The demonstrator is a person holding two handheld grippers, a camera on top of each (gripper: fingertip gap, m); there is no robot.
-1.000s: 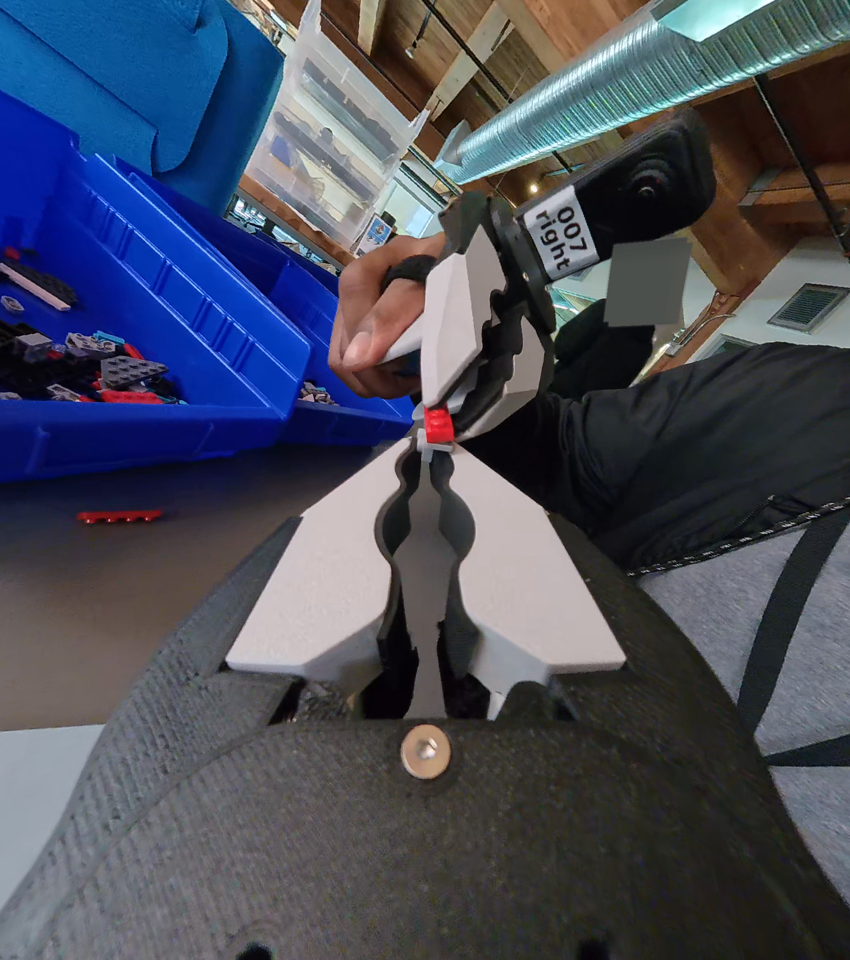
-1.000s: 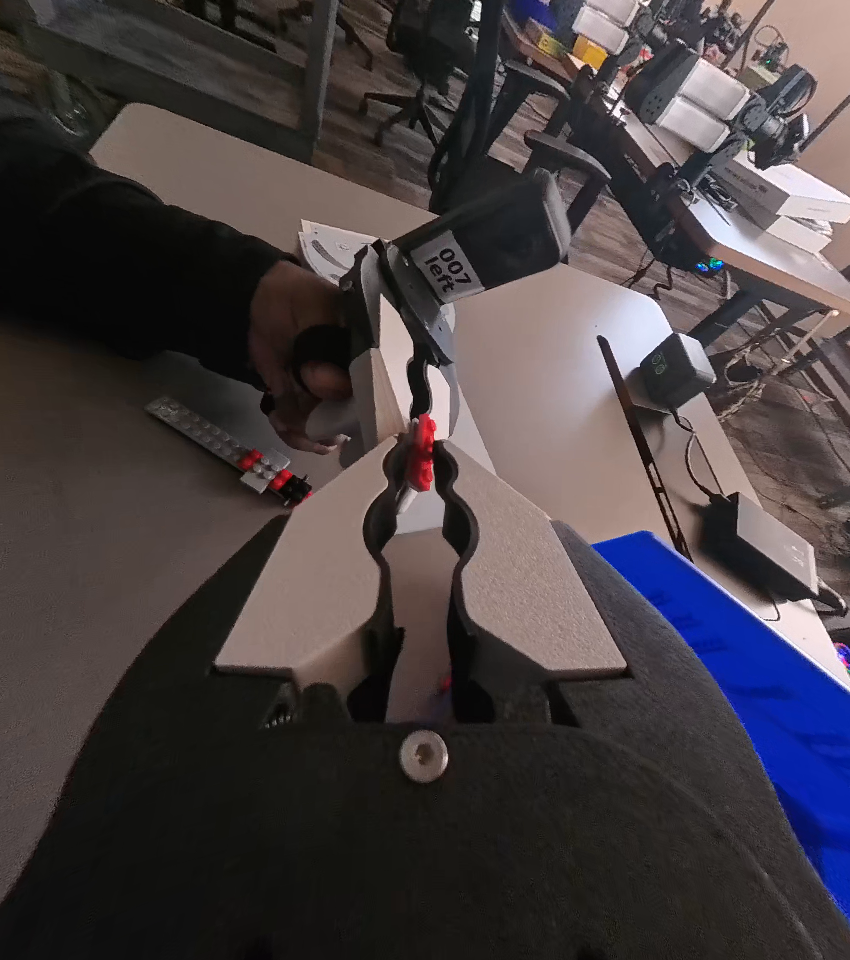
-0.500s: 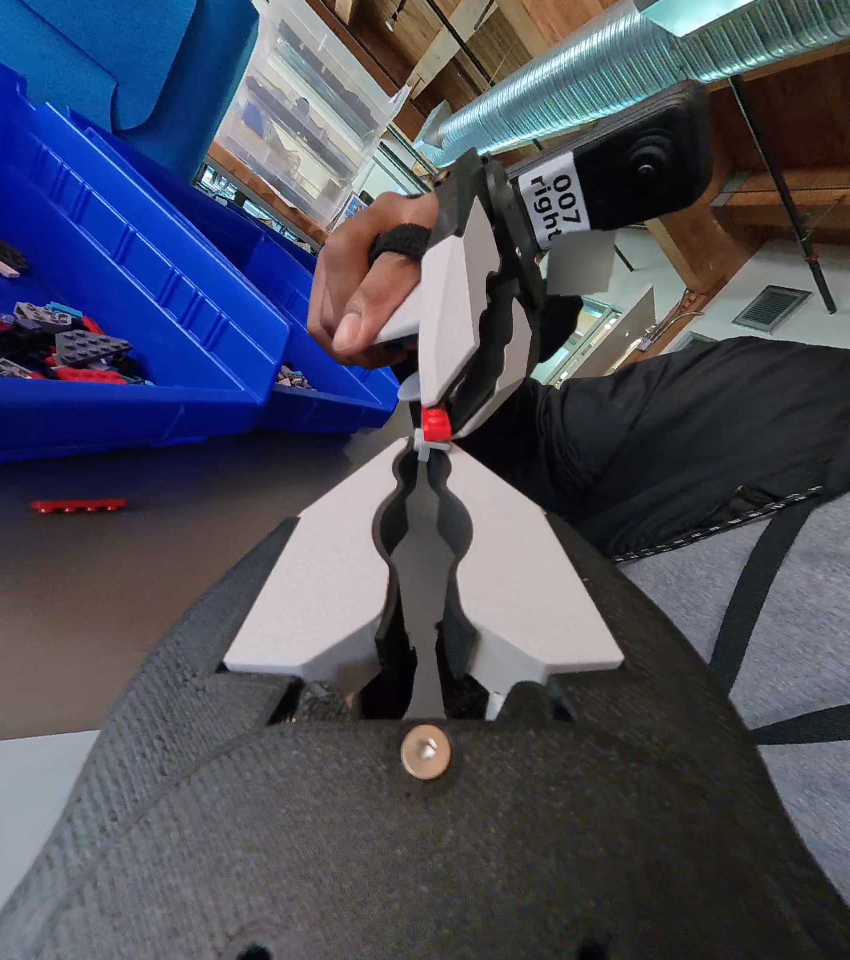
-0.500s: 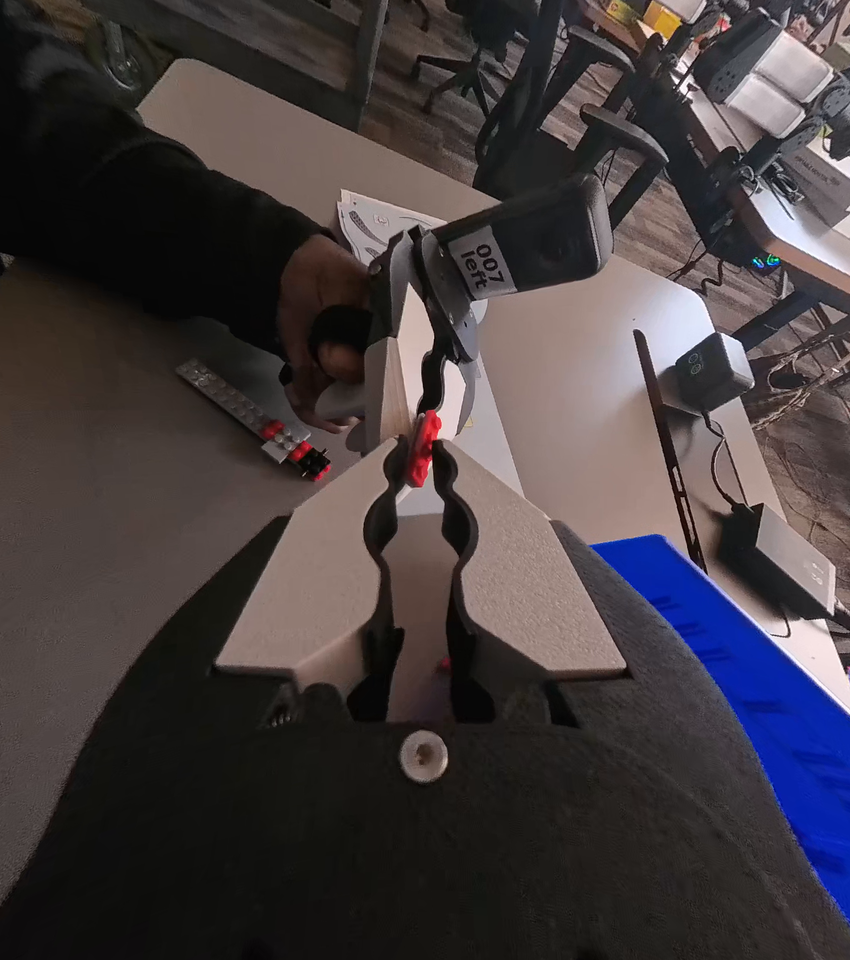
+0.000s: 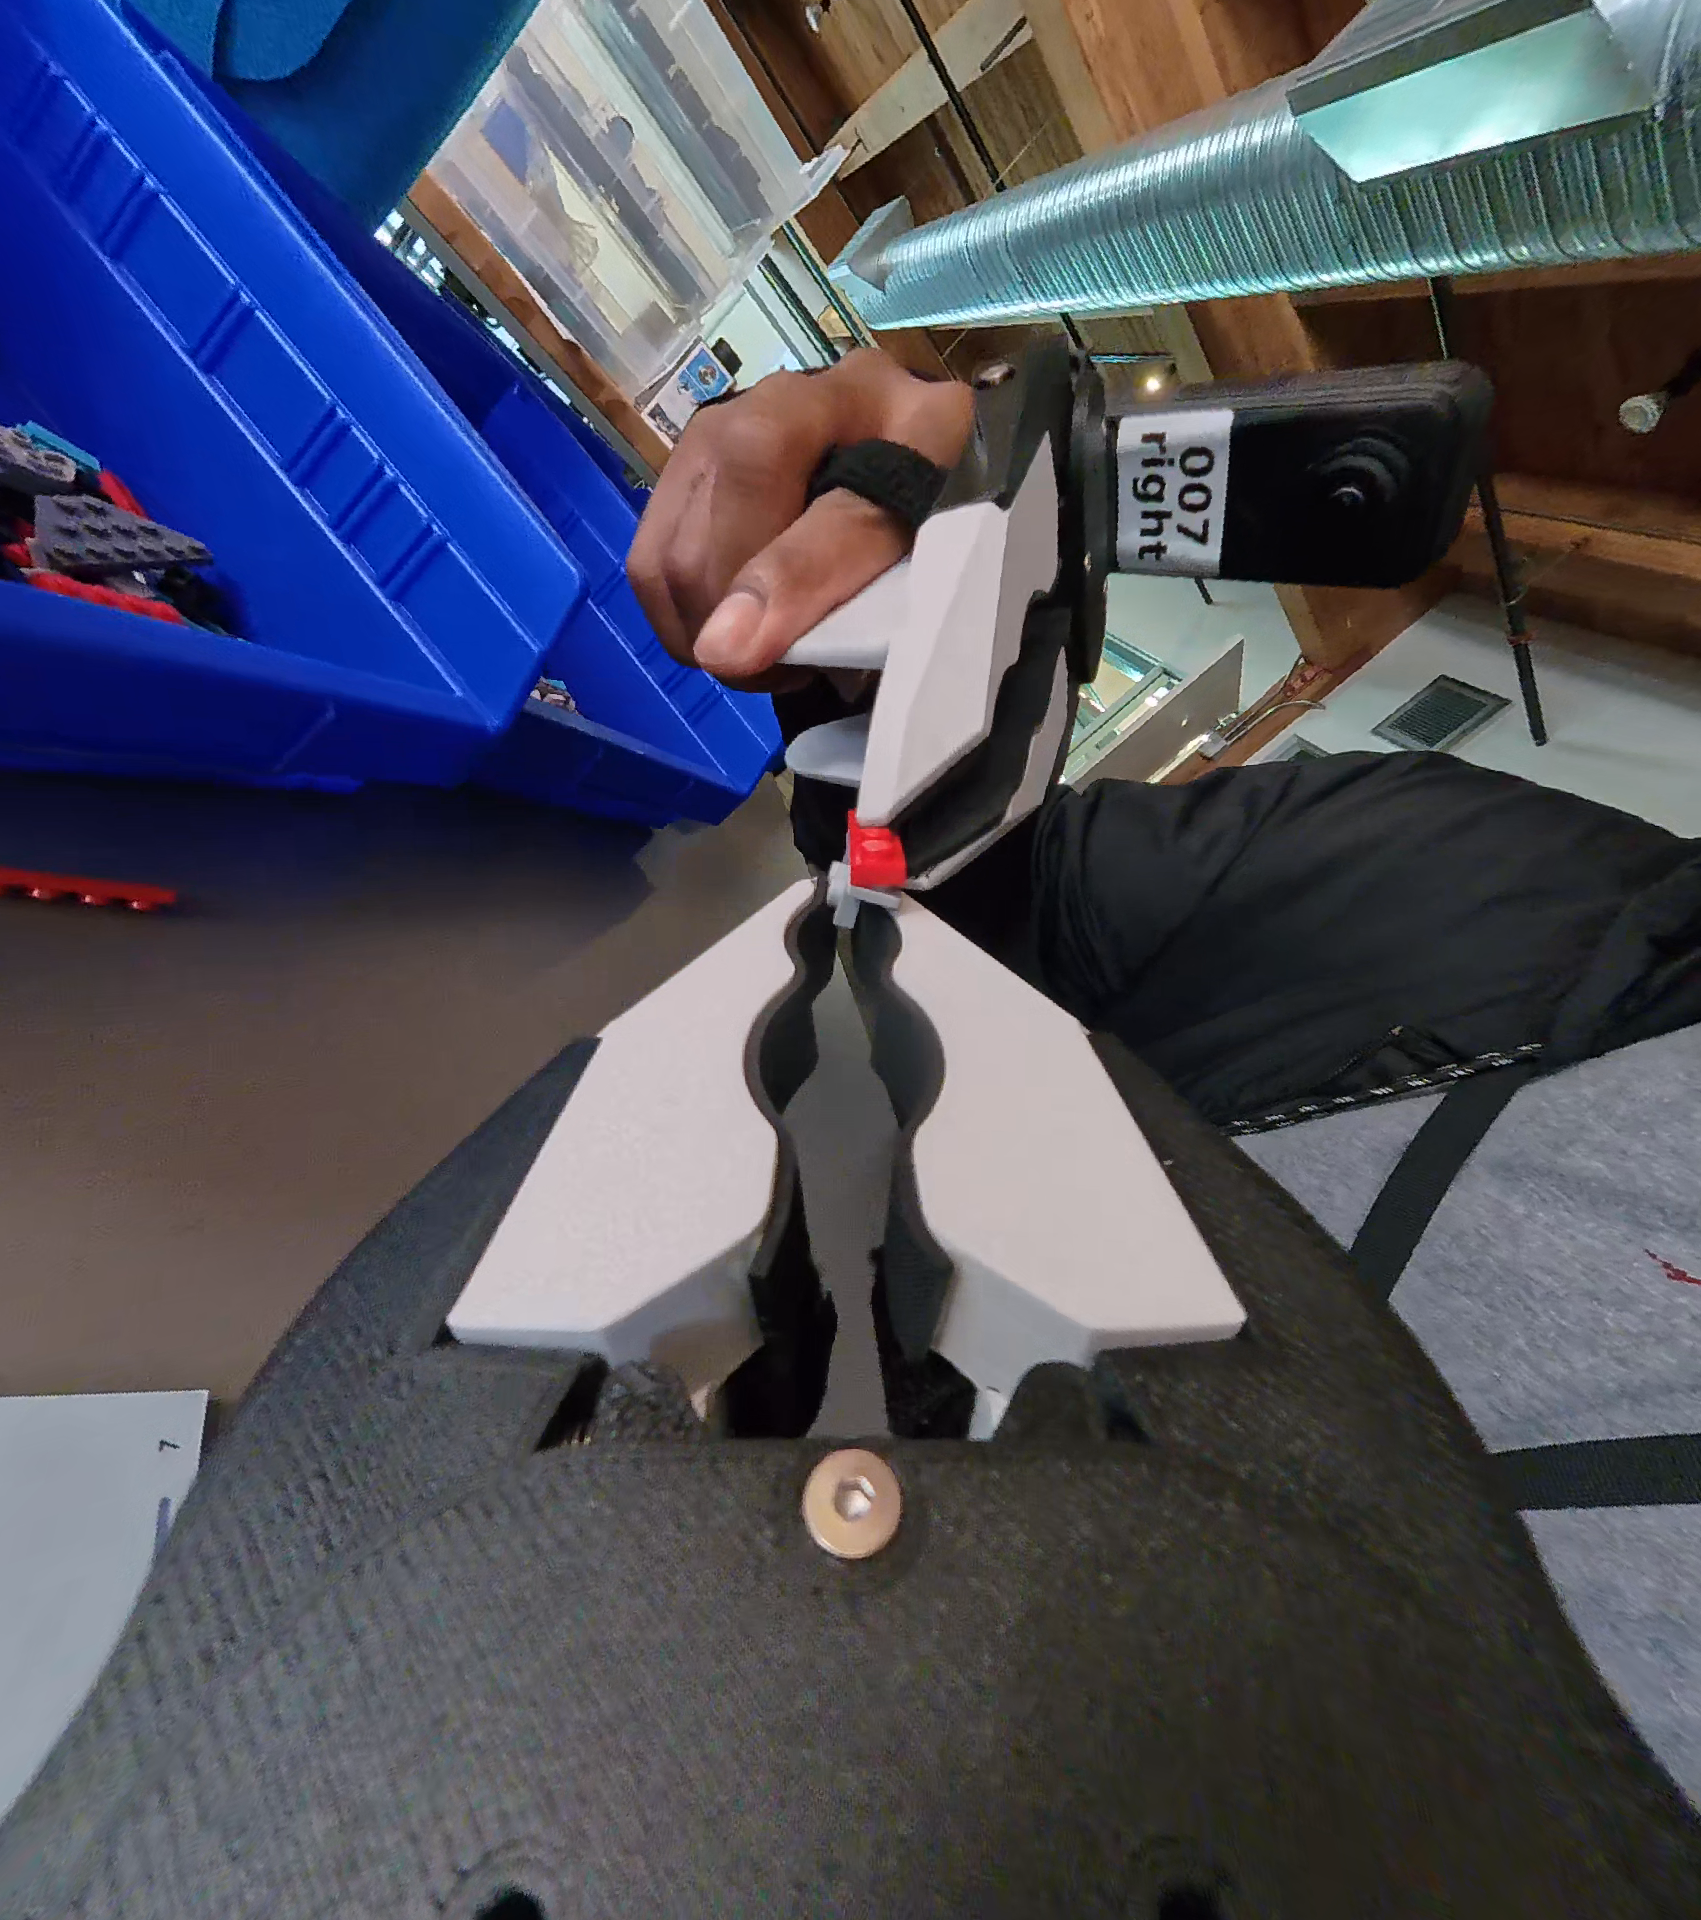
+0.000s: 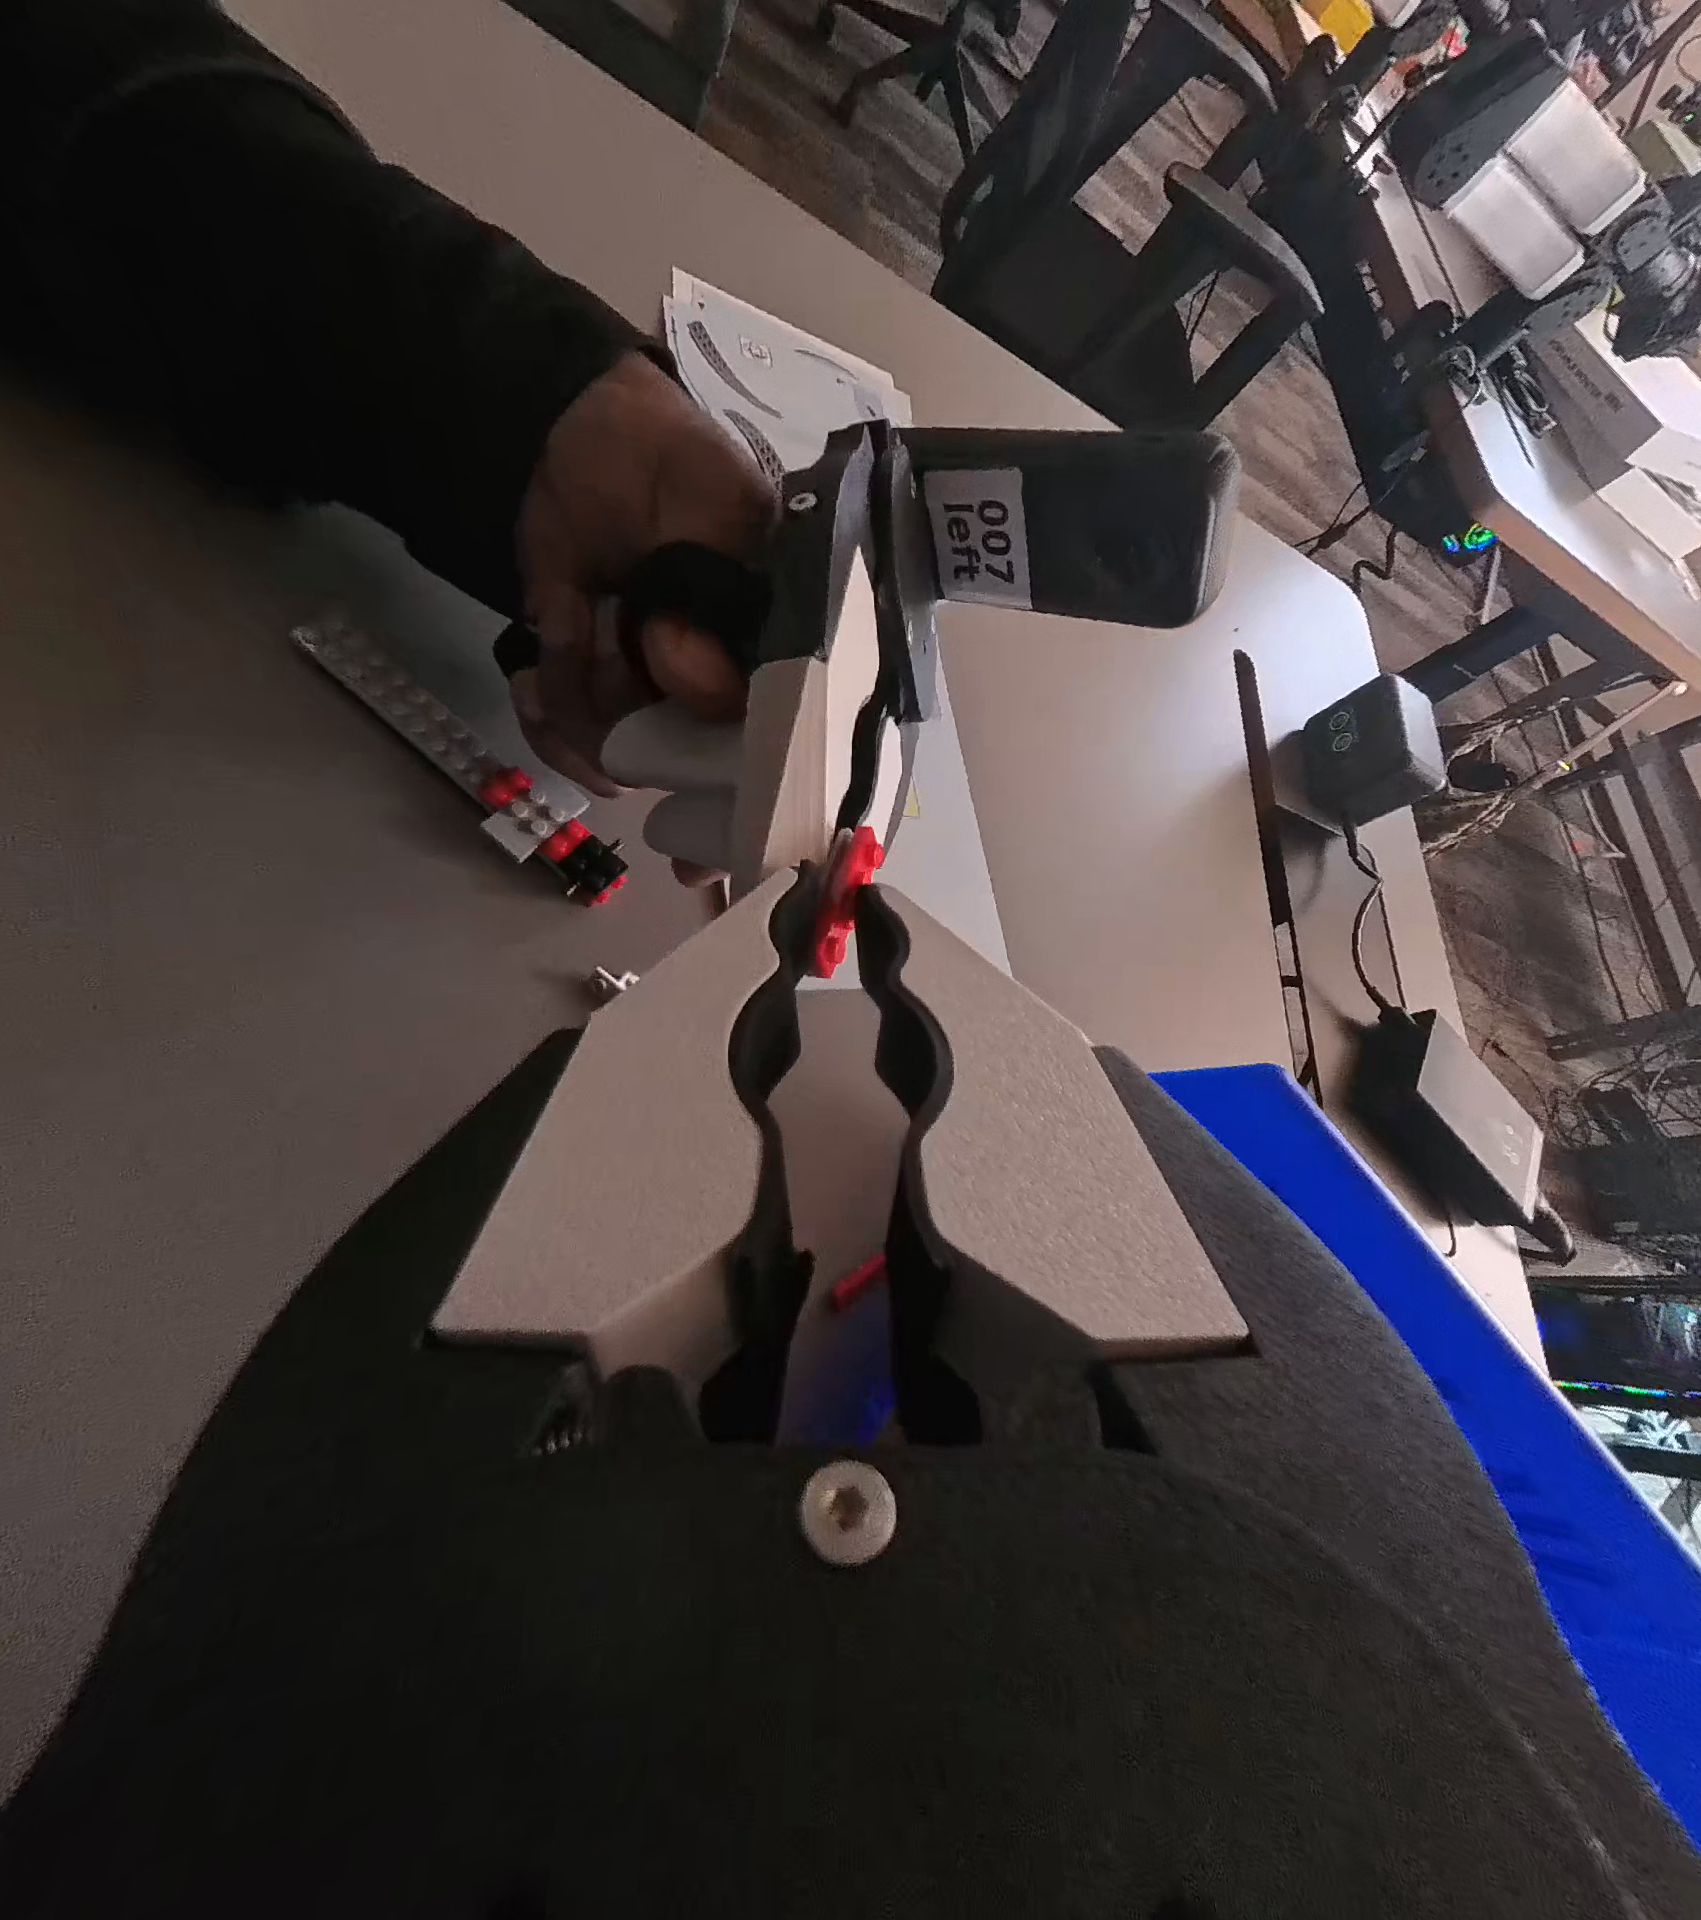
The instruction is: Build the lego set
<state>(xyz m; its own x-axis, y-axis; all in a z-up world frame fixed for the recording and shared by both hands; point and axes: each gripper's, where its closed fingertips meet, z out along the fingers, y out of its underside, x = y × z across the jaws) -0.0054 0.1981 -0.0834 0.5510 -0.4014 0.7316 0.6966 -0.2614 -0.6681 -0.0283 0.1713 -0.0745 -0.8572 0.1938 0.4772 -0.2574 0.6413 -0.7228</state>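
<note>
Both tools rose slightly in frame, tips still meeting mid-frame. Blue bin (image 5: 326,499) upper left, surface (image 5: 202,1091) below. Right tool (image 6: 841,914) pinched on red plate (image 6: 841,914), long axis along its fingers. Left tool (image 5: 851,914) nearly closed on small grey piece (image 5: 848,904), touching the plate.

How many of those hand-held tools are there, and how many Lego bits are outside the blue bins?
Hand-held tools: 2 (left gripper, right gripper)
Lego bits pinched in their jaws: 2 (grey piece, red piece)
Lego bits on the table: 3 (red strip, grey strip, tiny pale piece)
Total: 7
</note>
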